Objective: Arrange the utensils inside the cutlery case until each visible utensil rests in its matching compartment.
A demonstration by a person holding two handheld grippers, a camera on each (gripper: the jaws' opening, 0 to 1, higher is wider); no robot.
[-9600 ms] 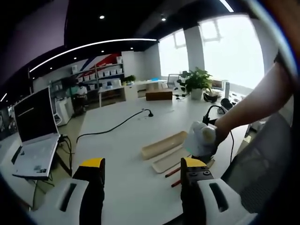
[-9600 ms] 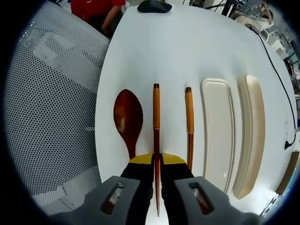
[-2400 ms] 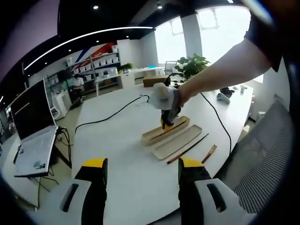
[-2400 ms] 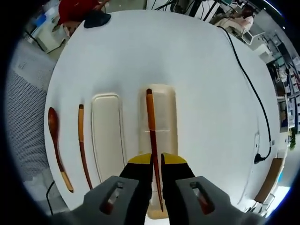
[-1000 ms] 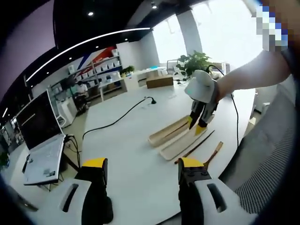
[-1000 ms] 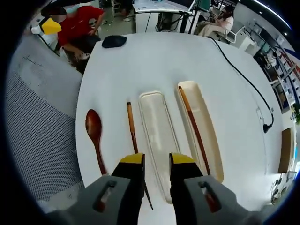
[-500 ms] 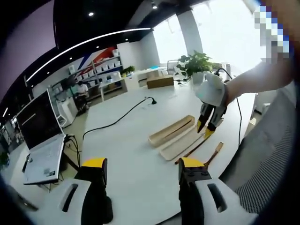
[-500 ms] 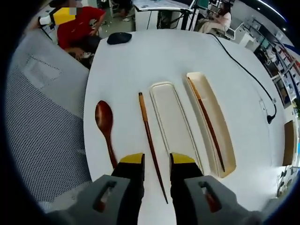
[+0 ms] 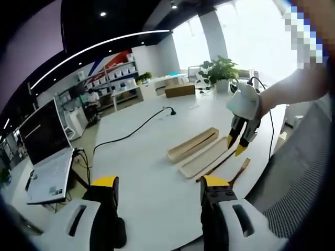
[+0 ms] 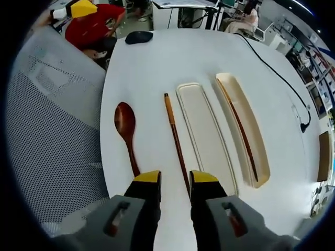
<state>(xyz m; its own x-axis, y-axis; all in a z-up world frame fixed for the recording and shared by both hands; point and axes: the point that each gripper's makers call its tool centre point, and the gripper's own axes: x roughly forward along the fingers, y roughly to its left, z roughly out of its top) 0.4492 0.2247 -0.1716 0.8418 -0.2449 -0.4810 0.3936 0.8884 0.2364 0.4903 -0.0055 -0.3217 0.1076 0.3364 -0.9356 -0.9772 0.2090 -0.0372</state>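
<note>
The beige cutlery case [image 10: 259,157] lies on the white table with one dark wooden chopstick [image 10: 242,127] inside it. Its flat lid [image 10: 205,130] lies alongside. A second chopstick [image 10: 176,140] lies on the table beside the lid, and a wooden spoon [image 10: 125,124] lies beyond it near the table edge. My right gripper [image 10: 175,180] is open, hovering over the thin end of the second chopstick. From the left gripper view, the case [image 9: 192,145], lid [image 9: 205,159], chopstick [image 9: 217,168] and spoon [image 9: 239,170] lie ahead. My left gripper [image 9: 159,188] is open and holds nothing.
A black cable [image 9: 131,138] runs across the table, and a laptop [image 9: 44,157] stands at the left. A mesh chair [image 10: 47,130] is close to the table edge by the spoon. A black mouse [image 10: 138,36] lies at the far end, near a seated person in red [image 10: 94,23].
My right gripper put the first chopstick into the case, opened, and shifted sideways past the lid to above the second chopstick. My left gripper has stayed open and still.
</note>
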